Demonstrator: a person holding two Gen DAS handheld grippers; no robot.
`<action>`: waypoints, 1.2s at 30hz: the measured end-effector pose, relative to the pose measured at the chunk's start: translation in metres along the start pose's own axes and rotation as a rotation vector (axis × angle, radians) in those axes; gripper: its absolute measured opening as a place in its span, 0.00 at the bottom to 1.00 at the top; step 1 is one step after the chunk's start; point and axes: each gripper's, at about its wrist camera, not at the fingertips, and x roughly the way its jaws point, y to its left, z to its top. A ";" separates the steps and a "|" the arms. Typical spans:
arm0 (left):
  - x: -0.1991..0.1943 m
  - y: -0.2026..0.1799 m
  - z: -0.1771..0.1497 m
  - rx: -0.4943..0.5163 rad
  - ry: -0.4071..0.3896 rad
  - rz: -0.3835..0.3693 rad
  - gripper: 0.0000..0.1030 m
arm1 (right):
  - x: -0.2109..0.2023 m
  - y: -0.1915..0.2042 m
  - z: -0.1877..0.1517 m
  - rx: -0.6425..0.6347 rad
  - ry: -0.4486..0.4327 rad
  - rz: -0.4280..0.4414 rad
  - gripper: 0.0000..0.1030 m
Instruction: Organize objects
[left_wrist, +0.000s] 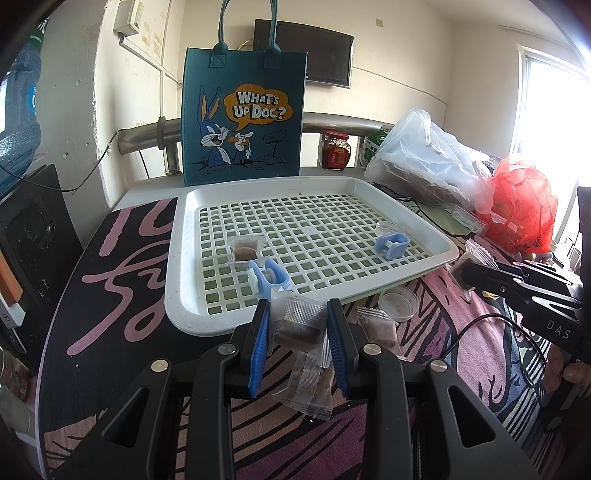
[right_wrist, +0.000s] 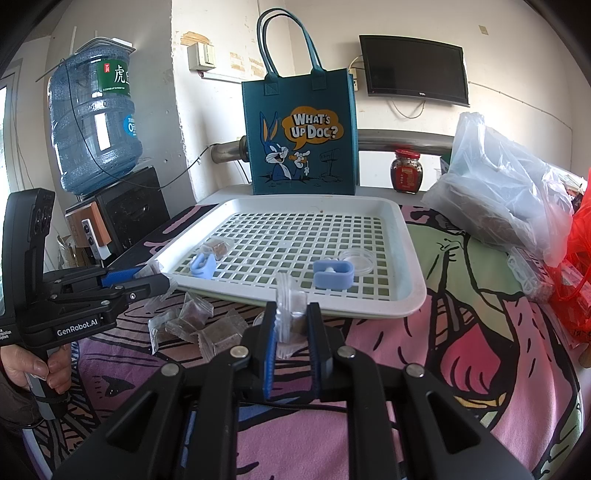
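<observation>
- Snack packet (left_wrist: 298, 322) sits clamped between the left gripper (left_wrist: 297, 339) jaws, broad face to the camera, just above the white tray's (left_wrist: 184, 295) near rim.
- Right gripper (right_wrist: 291, 328) pinches a second packet (right_wrist: 291, 314) standing upright, long axis vertical.
- Loose packets (right_wrist: 195, 325) lie on the cloth beside the tray.

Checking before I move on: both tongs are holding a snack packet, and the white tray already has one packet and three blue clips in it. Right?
Not quite: the white tray holds two blue clips, one near and one far, not three. The left wrist view shows it. The rest stands: left tongs and right tongs each grip a packet, one packet in the tray.
</observation>
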 end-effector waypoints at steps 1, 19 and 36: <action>0.000 0.000 0.000 0.000 0.000 0.000 0.28 | 0.000 0.000 0.000 0.000 0.000 0.000 0.14; 0.002 0.000 -0.001 -0.003 0.006 -0.002 0.28 | 0.000 0.002 0.000 0.000 0.004 0.000 0.14; 0.022 0.056 0.063 -0.143 0.031 -0.050 0.28 | 0.002 -0.035 0.071 0.149 0.004 0.144 0.14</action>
